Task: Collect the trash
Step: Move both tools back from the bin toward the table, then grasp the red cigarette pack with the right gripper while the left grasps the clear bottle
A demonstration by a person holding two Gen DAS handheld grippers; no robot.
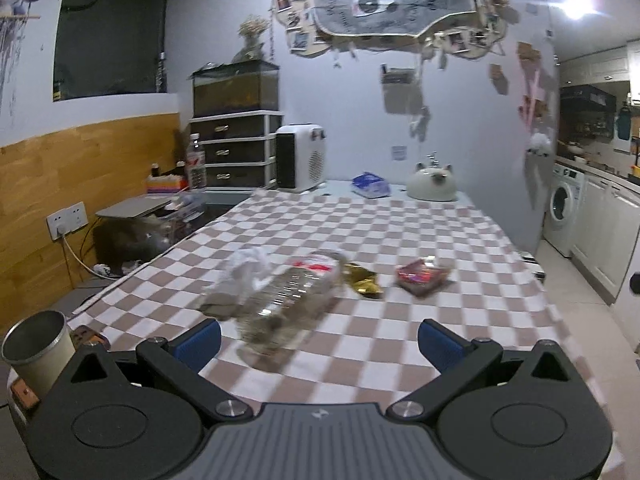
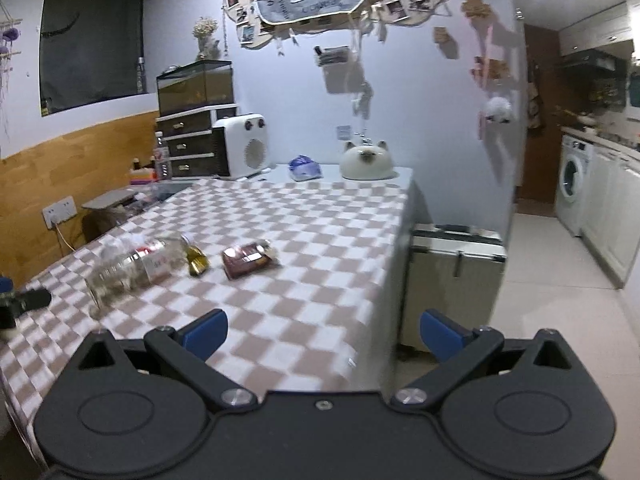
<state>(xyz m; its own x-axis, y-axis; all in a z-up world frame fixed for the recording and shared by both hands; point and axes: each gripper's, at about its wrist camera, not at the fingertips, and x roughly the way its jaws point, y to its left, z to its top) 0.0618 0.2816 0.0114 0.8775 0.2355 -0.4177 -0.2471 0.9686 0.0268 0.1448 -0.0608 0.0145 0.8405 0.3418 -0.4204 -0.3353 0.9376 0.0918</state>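
On the checkered tablecloth (image 1: pixel 380 224) lies an empty clear plastic bottle (image 1: pixel 288 304) on its side, with a crumpled white tissue (image 1: pixel 248 268) just left of it. A gold wrapper (image 1: pixel 362 280) and a dark red snack packet (image 1: pixel 422 276) lie to its right. My left gripper (image 1: pixel 318 344) is open, its blue pads just short of the bottle's base. The right wrist view shows the same bottle (image 2: pixel 132 270), gold wrapper (image 2: pixel 196 258) and red packet (image 2: pixel 248 260) far left of my right gripper (image 2: pixel 322 334), which is open and empty over the table's right edge.
A grey cup (image 1: pixel 38 352) stands at the near left corner. At the table's far end sit a white heater (image 1: pixel 300 158), a blue packet (image 1: pixel 370 186) and a cat-shaped pot (image 1: pixel 432 184). A lidded bin (image 2: pixel 454 276) stands on the floor right of the table.
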